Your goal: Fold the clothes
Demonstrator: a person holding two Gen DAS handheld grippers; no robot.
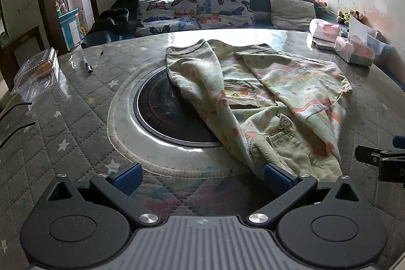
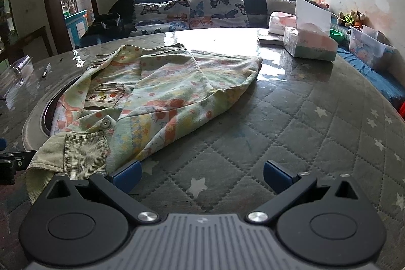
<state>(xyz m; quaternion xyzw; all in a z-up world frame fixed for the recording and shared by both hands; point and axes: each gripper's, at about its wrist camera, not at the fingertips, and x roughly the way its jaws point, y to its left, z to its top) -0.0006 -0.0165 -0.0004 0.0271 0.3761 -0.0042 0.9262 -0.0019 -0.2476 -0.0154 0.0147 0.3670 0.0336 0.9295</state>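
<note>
Your left gripper point(image 1: 202, 175) and right gripper point(image 2: 202, 175) sit low, aimed level across the quilted table point(image 2: 303, 118), both spread wide and holding nothing. The patterned jacket point(image 1: 265, 92) lies between them, collar nearest you, partly over the round cooktop point(image 1: 164, 108).

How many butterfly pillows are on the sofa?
2. One butterfly pillow lies low on the left of the sofa; the other butterfly pillow stands beside it, under the window. A plain grey pillow sits further right. More may be hidden.
</note>
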